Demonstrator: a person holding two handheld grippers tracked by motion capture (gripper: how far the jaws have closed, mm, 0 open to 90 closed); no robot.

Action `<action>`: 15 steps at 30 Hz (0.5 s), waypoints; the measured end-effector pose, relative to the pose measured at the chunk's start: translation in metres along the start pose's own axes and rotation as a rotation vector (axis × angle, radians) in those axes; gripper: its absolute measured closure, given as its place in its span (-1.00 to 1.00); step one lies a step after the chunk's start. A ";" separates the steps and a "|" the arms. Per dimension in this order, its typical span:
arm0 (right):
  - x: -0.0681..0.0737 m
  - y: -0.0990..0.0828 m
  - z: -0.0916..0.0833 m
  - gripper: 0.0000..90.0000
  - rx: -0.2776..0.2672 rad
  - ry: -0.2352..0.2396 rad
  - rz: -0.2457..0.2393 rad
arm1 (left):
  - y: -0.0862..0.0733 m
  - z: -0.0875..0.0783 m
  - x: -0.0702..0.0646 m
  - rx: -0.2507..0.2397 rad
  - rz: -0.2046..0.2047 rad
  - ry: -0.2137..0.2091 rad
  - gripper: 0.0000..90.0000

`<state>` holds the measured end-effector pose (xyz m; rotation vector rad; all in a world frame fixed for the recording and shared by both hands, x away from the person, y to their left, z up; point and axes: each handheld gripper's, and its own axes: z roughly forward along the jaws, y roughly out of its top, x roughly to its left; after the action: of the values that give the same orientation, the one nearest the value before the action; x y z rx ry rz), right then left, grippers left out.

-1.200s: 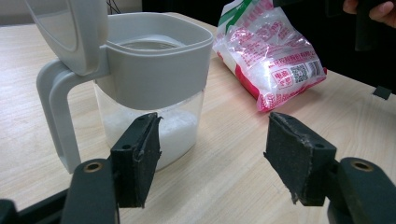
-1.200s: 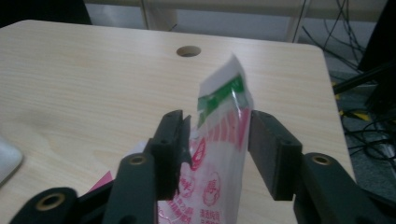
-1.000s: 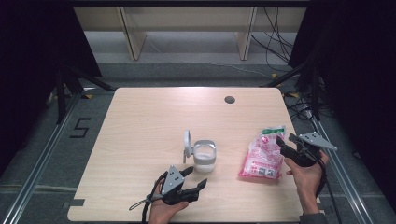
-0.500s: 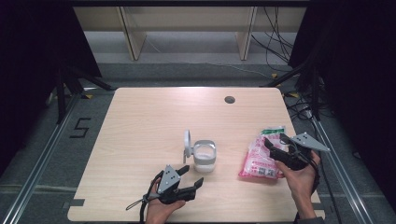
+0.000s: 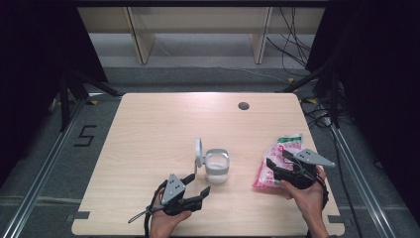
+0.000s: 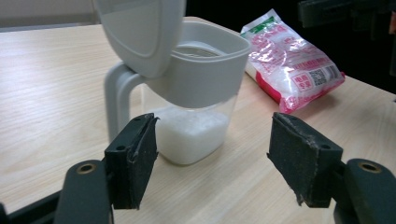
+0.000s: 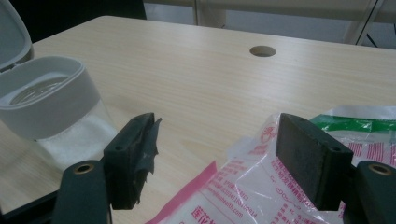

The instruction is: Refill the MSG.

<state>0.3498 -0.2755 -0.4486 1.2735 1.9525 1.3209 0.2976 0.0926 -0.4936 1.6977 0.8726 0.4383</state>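
The jar (image 6: pixel 187 93) stands on the counter (image 5: pixel 148 129) with its lid (image 6: pixel 140 32) flipped up, ready for filling. The left tool (image 6: pixel 212 163) waits spread before it. The right tool (image 7: pixel 217 158), whose jaws have just been opening, straddles the bag (image 7: pixel 261 196) unpinched, likely to grip it.

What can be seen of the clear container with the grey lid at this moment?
The container is a small clear plastic tub with a grey collar and a grey hinged lid standing open on its left. White grains fill about its lower third. It stands upright on the wooden table, just ahead of the left gripper, whose open jaws face it without touching. Nothing else touches it.
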 end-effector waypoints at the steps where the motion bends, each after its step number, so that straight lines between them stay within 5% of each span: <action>1: -0.002 -0.001 0.001 -0.33 -0.007 -0.011 -0.032 | 0.000 0.000 0.000 -0.014 -0.021 0.007 -0.29; 7: 0.003 -0.004 0.002 -0.35 0.003 0.016 -0.006 | 0.003 -0.008 0.009 -0.006 -0.013 0.062 -0.29; 15: 0.009 -0.009 0.005 -0.44 0.039 0.059 -0.056 | 0.006 -0.012 0.026 -0.019 -0.005 0.090 -0.29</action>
<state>0.3450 -0.2662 -0.4577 1.2017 2.0489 1.3128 0.3086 0.1192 -0.4878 1.6689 0.9350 0.5210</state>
